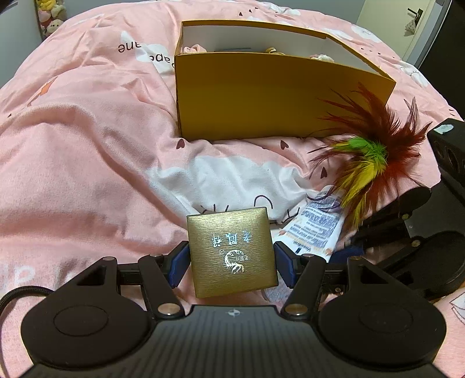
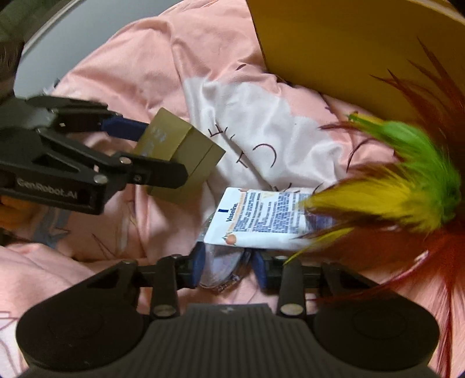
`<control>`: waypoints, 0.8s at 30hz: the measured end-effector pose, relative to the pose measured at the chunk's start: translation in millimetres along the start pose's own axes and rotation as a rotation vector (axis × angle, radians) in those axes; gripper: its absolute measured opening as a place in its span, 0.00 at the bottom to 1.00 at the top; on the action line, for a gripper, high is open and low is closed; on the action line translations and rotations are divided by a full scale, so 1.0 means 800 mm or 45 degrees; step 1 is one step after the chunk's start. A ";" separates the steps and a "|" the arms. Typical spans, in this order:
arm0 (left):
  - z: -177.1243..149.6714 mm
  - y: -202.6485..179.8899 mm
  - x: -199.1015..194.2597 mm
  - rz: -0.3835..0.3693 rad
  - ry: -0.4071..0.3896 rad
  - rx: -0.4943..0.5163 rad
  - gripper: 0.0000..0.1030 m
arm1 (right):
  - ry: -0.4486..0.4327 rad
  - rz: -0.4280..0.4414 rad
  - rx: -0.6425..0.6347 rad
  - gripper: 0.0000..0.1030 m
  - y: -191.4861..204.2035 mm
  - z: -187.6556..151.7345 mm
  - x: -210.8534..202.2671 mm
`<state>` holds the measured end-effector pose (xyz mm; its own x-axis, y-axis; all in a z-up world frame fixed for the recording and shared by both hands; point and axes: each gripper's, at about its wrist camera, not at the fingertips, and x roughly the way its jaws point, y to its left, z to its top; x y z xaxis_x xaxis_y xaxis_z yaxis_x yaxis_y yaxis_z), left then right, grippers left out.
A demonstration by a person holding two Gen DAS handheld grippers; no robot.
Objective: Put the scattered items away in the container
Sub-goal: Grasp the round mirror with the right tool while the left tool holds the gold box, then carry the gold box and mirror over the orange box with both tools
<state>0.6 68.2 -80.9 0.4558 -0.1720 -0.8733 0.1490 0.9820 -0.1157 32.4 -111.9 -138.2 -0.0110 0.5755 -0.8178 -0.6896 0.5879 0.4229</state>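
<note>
My left gripper [image 1: 231,261] is shut on a small brushed-gold box [image 1: 231,251], its blue pads pressing both sides; the right wrist view shows the same gold box [image 2: 180,151] lifted off the bedding. My right gripper [image 2: 229,269] is shut on the clear end of a white Vaseline tube [image 2: 261,218], which lies on the duvet. A feather toy [image 2: 407,189] in red, green and yellow rests across the tube's far end. The open yellow cardboard container [image 1: 276,96] stands behind on the bed, with several small items partly showing inside.
Everything sits on a rumpled pink duvet [image 1: 87,145] with folds and a white cloud print. The feather toy [image 1: 369,157] leans against the container's right front corner. Plush toys [image 1: 51,14] are at the far left, a door [image 1: 415,17] at the far right.
</note>
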 end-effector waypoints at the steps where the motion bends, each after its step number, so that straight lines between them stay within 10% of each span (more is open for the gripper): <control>1: 0.000 0.000 0.000 -0.002 -0.001 -0.001 0.70 | 0.004 0.050 0.026 0.19 0.004 -0.002 -0.001; 24: 0.030 -0.015 -0.058 0.074 -0.223 -0.035 0.70 | -0.202 0.105 0.069 0.15 0.025 0.003 -0.087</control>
<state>-1.5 63.0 -27.5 0.6090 -0.1234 -0.7835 0.0952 0.9921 -0.0822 21.2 -138.9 -71.7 0.0511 0.7029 -0.7094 -0.6511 0.5621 0.5100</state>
